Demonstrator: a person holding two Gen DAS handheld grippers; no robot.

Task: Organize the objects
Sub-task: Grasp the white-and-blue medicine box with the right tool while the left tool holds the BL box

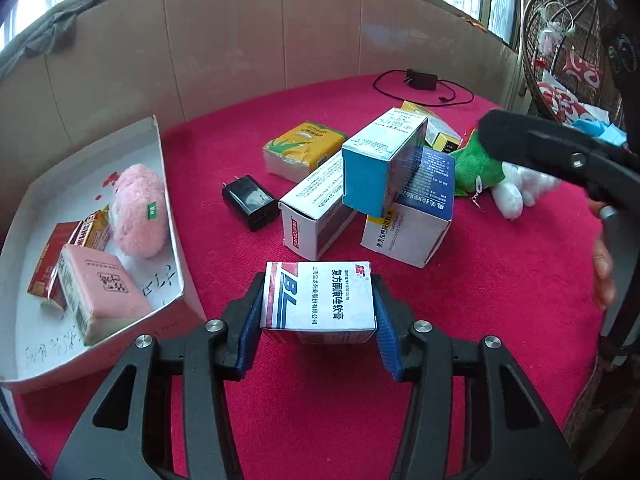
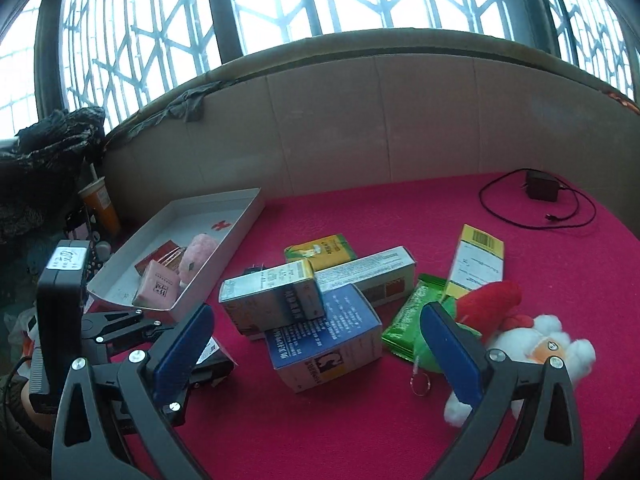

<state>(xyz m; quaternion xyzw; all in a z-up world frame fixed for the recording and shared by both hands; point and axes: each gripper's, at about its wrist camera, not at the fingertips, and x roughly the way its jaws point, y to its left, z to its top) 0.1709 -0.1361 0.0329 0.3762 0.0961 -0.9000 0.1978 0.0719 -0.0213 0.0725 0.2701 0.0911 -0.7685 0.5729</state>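
My left gripper (image 1: 319,314) is shut on a white medicine box with red and blue "BL" print (image 1: 318,298), held above the red table. A white cardboard tray (image 1: 28,208) stands to its left with a pink plush (image 1: 138,210), a pink soap box (image 1: 100,292) and red boxes in it. My right gripper (image 2: 316,354) is open and empty above a pile of medicine boxes (image 2: 320,320). The right gripper also shows in the left wrist view (image 1: 560,160) at the right. The tray shows in the right wrist view (image 2: 244,220) at the left.
A black charger plug (image 1: 250,202), a yellow tissue pack (image 1: 304,150), a green snack packet (image 2: 412,320) and a Santa plush (image 2: 520,332) lie on the red cloth (image 1: 500,280). A black adapter with cable (image 2: 540,192) lies far back. A cardboard wall (image 2: 380,120) borders the table.
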